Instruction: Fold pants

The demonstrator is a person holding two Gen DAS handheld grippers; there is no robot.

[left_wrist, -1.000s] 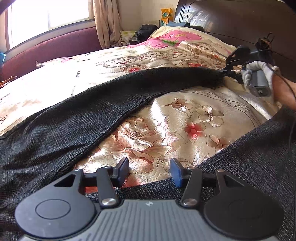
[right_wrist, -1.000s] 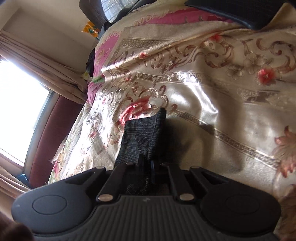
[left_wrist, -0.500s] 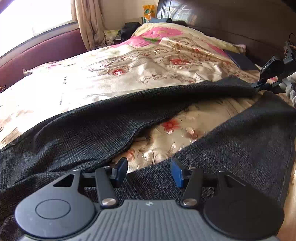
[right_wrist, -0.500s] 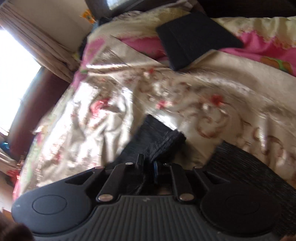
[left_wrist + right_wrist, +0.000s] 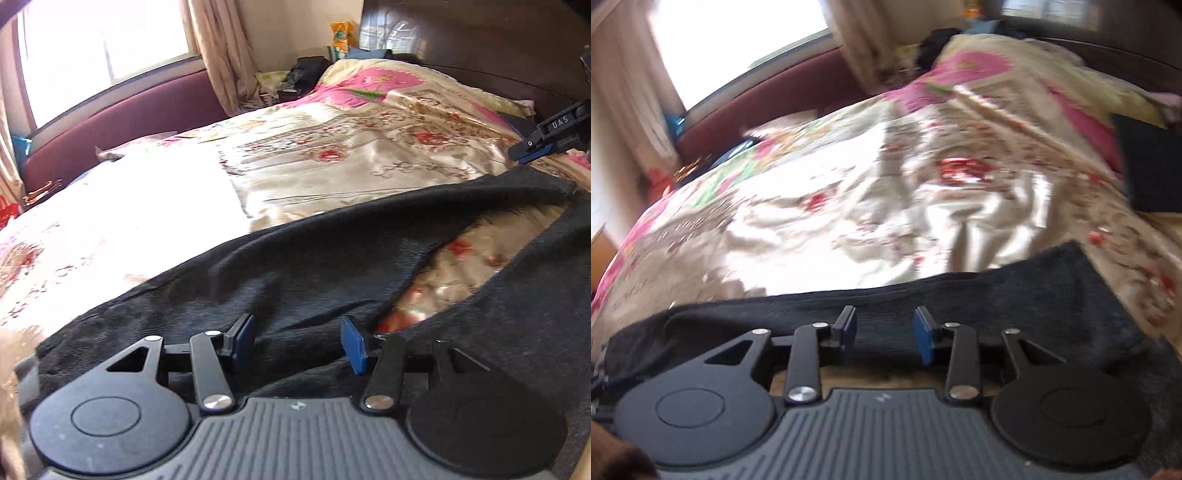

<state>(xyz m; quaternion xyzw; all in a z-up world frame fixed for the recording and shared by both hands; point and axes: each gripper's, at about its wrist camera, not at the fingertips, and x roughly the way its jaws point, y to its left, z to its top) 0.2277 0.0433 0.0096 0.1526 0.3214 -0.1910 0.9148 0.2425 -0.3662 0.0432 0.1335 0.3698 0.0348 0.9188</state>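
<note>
Apparently the fold is at its first step, one leg being brought over the other. Dark pants [image 5: 314,258] lie across the floral bedspread [image 5: 332,155], filling the lower half of both views, with a gap of bedspread showing between the legs at right. Both the left hand-held gripper [image 5: 297,338] and right hand-held gripper [image 5: 884,334] hover jaws wide, holding nothing. Next, I judge, comes regripping an edge. A dark folded item [image 5: 1152,162] lies at the far right, well clear.

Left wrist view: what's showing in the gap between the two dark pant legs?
Only the floral satin bedspread, bare between the dark knit pants' legs in the left wrist view.
</note>
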